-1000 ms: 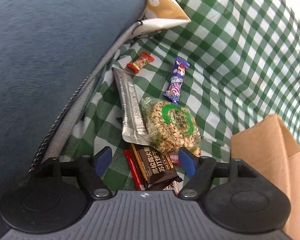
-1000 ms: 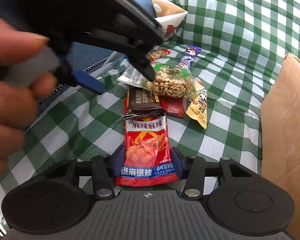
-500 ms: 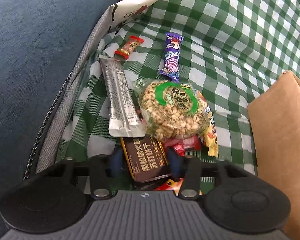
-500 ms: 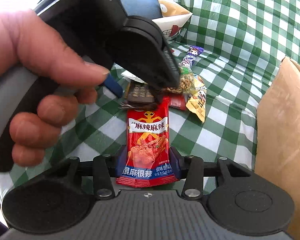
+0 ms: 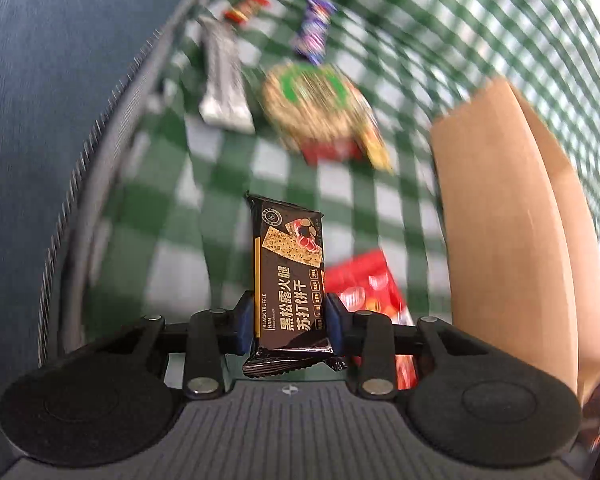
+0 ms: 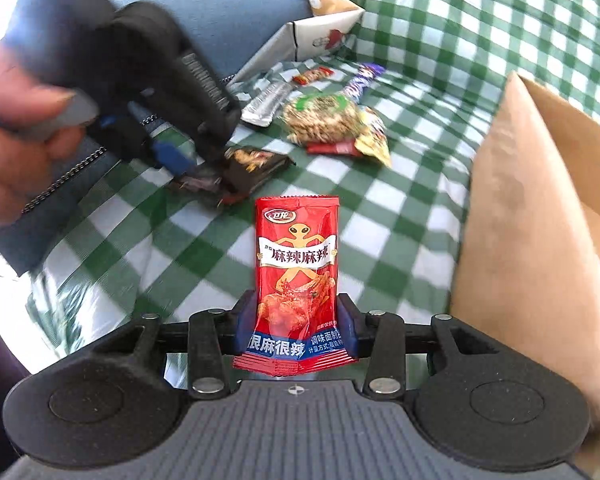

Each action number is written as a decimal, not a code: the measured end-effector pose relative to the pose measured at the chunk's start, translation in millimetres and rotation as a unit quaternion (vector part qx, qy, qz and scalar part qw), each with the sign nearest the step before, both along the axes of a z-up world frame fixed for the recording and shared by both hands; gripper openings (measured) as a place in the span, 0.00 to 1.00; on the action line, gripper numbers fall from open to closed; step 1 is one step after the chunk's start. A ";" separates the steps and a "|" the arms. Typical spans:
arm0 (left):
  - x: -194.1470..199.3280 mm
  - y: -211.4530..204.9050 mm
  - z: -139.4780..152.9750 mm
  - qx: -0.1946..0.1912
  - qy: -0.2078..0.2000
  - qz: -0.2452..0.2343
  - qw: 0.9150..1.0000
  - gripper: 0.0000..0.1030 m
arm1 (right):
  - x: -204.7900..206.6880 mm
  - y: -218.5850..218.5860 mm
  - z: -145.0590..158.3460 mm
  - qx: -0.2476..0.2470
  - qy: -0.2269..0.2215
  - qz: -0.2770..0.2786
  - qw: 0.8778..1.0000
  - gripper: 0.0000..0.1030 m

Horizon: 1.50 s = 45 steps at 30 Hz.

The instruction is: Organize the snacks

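My left gripper (image 5: 287,322) is shut on a dark brown cracker packet (image 5: 288,276) and holds it above the green checked cloth (image 5: 172,208); it also shows in the right wrist view (image 6: 256,164), held by the left gripper (image 6: 188,160). My right gripper (image 6: 296,326) is shut on a red spicy snack packet (image 6: 296,276), also visible in the left wrist view (image 5: 364,284). A peanut pack (image 5: 312,100), silver bar (image 5: 222,80), purple candy (image 5: 314,32) and small red candy (image 5: 246,8) lie further back. A brown cardboard box (image 5: 508,216) stands at the right.
A blue cushion (image 5: 52,80) with a grey zip edge lies along the left. A white printed bag (image 6: 324,28) stands at the back. A flat red packet (image 6: 332,147) and a yellow packet (image 6: 374,140) lie under the peanut pack.
My left gripper has closed on the dark cracker packet and lifted it back off the pile. My right gripper has lifted the red packet off the cloth, closer to the box.
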<state>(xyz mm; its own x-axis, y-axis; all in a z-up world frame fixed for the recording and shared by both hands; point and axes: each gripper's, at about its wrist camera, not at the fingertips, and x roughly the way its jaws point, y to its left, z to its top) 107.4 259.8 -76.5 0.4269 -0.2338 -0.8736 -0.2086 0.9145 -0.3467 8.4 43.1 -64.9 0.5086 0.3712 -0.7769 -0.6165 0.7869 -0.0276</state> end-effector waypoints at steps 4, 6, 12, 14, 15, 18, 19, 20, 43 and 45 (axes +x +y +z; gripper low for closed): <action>-23.1 -19.7 1.9 0.018 0.000 -0.028 0.999 0.39 | -18.0 -7.6 1.7 -0.010 0.013 -0.005 1.000 0.43; -29.5 -19.6 0.1 0.010 0.004 -0.024 1.000 0.39 | -24.8 -12.1 2.1 -0.011 0.018 -0.007 1.000 0.43; -35.8 -15.5 0.8 0.014 0.011 0.015 1.000 0.47 | -32.5 -20.7 1.6 -0.009 0.009 0.004 1.000 0.46; -33.9 -19.5 1.9 0.019 0.007 0.013 1.000 0.50 | -32.6 -22.7 3.0 0.006 0.009 0.008 1.000 0.47; -32.2 -21.7 1.7 0.023 0.008 0.010 1.000 0.54 | -31.7 -23.0 3.5 0.012 0.009 0.010 1.000 0.47; -26.6 -29.2 -1.4 0.041 0.015 -0.005 0.999 0.56 | -29.4 -21.4 2.5 0.022 0.012 0.011 1.000 0.51; -25.6 -31.0 -2.3 0.045 0.017 -0.009 0.999 0.56 | -28.2 -19.9 1.9 0.024 0.014 0.011 1.000 0.52; -24.2 -32.0 -4.0 0.047 0.019 -0.011 0.999 0.56 | -27.0 -18.3 0.7 0.024 0.015 0.009 1.000 0.55; -14.9 -39.3 -11.1 0.074 0.018 -0.030 0.997 0.59 | -13.7 -17.0 -12.6 0.003 0.014 -0.036 0.999 0.47; -14.3 -38.9 -11.5 0.076 0.018 -0.033 0.996 0.59 | -13.2 -16.8 -12.8 -0.001 0.015 -0.035 0.999 0.47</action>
<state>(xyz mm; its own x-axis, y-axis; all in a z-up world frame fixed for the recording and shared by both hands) 93.2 220.8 -87.9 0.3834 -0.1245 -0.9152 -0.1563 0.9679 -0.1971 -4.8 26.2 -77.7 0.5095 0.3344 -0.7929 -0.5600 0.8284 -0.0104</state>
